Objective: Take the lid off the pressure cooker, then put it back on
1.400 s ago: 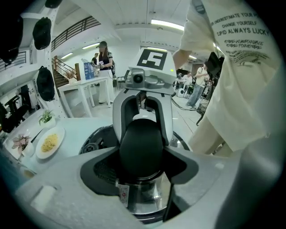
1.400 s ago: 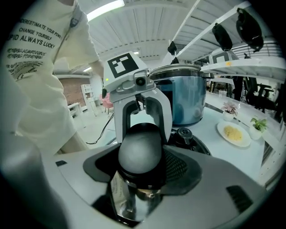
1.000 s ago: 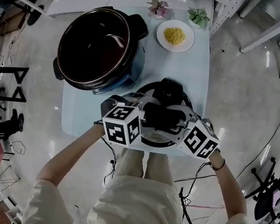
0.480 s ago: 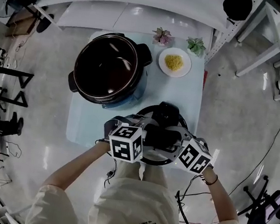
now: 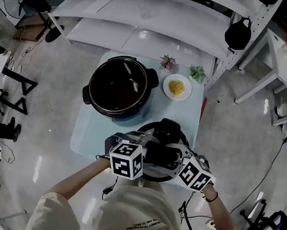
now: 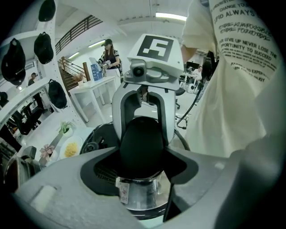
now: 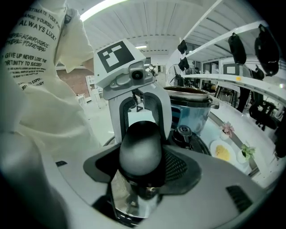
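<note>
Over the near edge of the table [image 5: 92,132], the lid [image 5: 168,130] is held between your left gripper [image 5: 147,149] and right gripper [image 5: 178,156]. Each is clamped, jaws wide, on one end of its black handle [image 5: 161,152], which runs 9 to 3. The open cooker [image 5: 147,89] lies at 11 o'clock, well apart, with your left gripper nearer.

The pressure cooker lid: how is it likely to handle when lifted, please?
Likely rigid and heavy: the lid looks metal. Its smooth rounded handle may pivot; the left hand-held gripper and right hand-held gripper both clamp it.
</note>
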### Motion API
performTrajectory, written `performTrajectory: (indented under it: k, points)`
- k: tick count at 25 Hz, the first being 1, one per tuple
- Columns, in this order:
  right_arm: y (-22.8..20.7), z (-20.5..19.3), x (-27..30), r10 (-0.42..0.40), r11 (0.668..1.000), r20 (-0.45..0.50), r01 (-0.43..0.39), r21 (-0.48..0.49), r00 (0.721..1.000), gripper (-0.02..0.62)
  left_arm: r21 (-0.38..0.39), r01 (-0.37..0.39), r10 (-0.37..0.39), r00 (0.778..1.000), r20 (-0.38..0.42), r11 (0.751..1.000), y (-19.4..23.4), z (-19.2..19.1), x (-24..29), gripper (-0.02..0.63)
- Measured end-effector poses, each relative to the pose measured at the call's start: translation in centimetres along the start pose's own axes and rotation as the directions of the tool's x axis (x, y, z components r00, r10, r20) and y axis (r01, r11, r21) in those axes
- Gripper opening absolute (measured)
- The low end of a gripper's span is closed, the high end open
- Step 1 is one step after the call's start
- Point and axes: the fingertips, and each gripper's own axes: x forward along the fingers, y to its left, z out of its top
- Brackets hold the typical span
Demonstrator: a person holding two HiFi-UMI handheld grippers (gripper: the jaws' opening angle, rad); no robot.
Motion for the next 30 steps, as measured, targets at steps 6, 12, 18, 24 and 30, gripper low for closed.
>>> performTrajectory:
  k: [6,12,18,24,30]
  points:
    - [0.8,1.9,-0.8,-0.007,0.999,0.005,0.007,-0.05,1.0,0.278,0.004,-0.051,0.051,0.999,-0.002,0.999,-0.5,0.6,-2.0,0.29]
    - [1.6,3.9,-1.7,-0.035,0.995,0.025,0.037,-0.09,0.999,0.278,0.033,-0.096,0.096,0.995,-0.004,0.995,-1.1,1.4,-4.1,0.29]
    - [2.6,6.0,-2.5,-0.045,0.988,0.044,0.051,-0.146,0.998,0.278,0.049,-0.149,0.149,0.989,-0.003,0.988,-1.7,2.1,-6.3,0.29]
    - [3.2,8.4,-2.9,-0.041,0.979,0.075,0.055,-0.198,0.996,0.278,0.056,-0.2,0.201,0.98,-0.014,0.978,-2.0,2.3,-8.8,0.29]
    - [3.4,10.4,-2.7,-0.031,0.968,0.086,0.052,-0.246,0.996,0.278,0.054,-0.247,0.248,0.969,-0.019,0.968,-1.9,2.0,-10.9,0.29]
